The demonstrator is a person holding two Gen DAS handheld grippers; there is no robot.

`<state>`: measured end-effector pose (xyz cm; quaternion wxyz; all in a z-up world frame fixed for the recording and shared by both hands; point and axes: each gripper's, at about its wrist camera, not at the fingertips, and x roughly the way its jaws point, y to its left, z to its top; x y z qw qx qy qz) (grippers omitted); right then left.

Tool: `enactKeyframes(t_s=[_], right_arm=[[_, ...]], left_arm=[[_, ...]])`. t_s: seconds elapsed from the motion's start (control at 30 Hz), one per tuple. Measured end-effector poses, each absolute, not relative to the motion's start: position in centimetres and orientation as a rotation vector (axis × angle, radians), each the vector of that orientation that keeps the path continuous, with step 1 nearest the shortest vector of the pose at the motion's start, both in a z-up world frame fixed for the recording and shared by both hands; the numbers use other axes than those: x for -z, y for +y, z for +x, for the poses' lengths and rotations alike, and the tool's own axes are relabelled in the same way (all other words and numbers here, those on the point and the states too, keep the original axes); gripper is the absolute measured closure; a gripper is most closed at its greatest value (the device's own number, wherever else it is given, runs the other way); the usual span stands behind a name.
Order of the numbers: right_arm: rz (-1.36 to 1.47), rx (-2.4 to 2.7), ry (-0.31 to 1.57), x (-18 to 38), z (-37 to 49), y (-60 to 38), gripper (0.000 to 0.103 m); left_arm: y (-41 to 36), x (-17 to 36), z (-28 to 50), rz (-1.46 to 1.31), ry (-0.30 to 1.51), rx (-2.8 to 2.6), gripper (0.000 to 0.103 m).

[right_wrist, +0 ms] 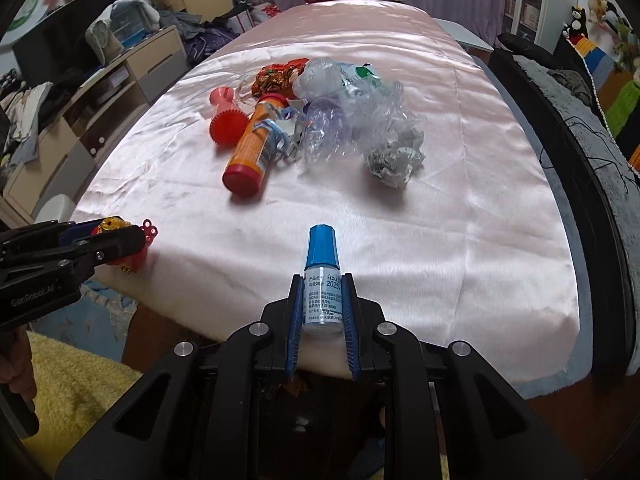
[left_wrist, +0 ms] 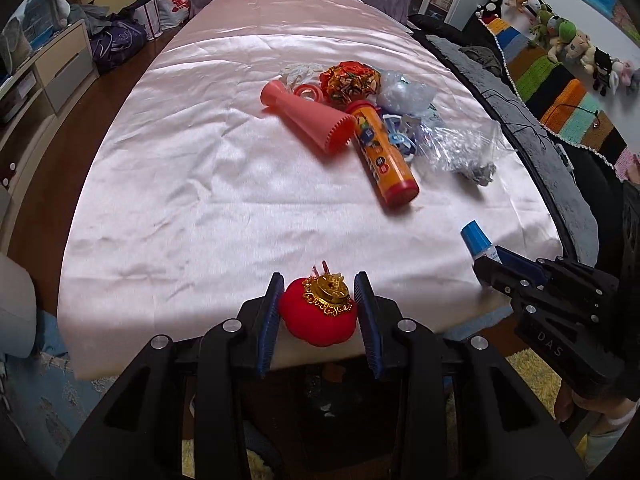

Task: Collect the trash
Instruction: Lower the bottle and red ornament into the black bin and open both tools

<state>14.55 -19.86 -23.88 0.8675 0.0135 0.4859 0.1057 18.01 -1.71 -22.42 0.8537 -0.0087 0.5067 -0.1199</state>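
Left gripper point(left_wrist: 320, 308) is clamped on a red plush ornament point(left_wrist: 318, 316) with a gold cap, both blue pads pressed to its sides, held over the near edge of the table. Right gripper point(right_wrist: 321, 312) is closed on a small bottle point(right_wrist: 322, 300) with a blue cap and printed label; the cap points away from the camera, beyond the fingertips.

Table is covered by a pink cloth point(left_wrist: 208, 200). The remaining trash lies in a loose heap past the middle of the cloth: a pink plastic cone point(left_wrist: 310, 118) on its side, an orange tube point(left_wrist: 384, 154) with red ends just beside it, a crumpled red-and-gold wrapper point(left_wrist: 350, 80), clear plastic bags point(right_wrist: 352, 112), and a crumpled paper ball point(right_wrist: 394, 160) at the heap's near right edge. The heap is well apart from both grippers.
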Motion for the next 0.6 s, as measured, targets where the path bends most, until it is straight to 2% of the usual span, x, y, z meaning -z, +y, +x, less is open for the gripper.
enactKeyframes(t_s=[0.23, 0.6], right_arm=[[0.03, -0.222, 1.025, 23.6, 10.0, -20.2, 0.083], [0.041, -0.249, 1.084, 25.8, 6.3, -19.3, 0.083]], left_arm=[[-1.3, 22.6, 12.9, 0.014, 1.062, 0.262, 0.069], [-1.9, 28.1, 8.0, -0.022, 1.166, 0.302, 0.069]])
